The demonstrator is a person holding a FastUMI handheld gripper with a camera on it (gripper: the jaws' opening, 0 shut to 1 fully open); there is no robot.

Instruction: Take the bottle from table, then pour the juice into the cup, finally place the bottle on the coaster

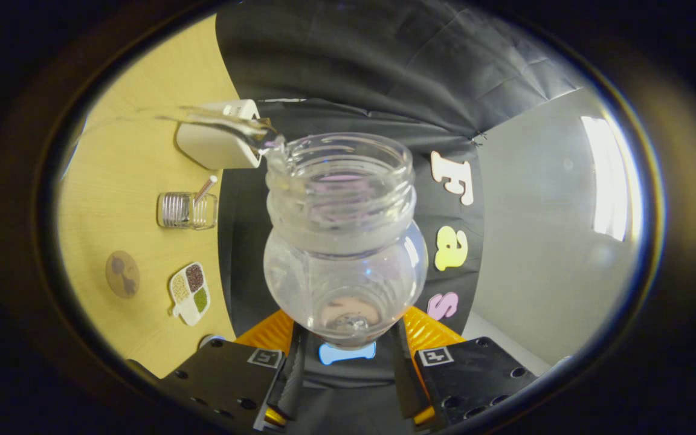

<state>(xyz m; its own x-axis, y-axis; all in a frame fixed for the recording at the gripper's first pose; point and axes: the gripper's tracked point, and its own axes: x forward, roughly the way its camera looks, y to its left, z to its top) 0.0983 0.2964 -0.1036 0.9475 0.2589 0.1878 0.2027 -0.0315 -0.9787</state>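
Observation:
My gripper is shut on the base of a clear glass bottle, with one finger pressing on each side. The bottle is tipped well over, its wide mouth pointing ahead and toward the wooden table. A thin clear stream leaves the lip and runs out over the table, crossing in front of a white box. I cannot tell where it lands. A ribbed glass cup with a straw stands on the table beside the bottle's neck. A round brown coaster lies nearer to me than the cup.
A small divided dish of grains lies next to the coaster, close to the table's edge. The white box stands beyond the cup. Black cloth hangs behind the bottle, and a grey wall is off to the other side.

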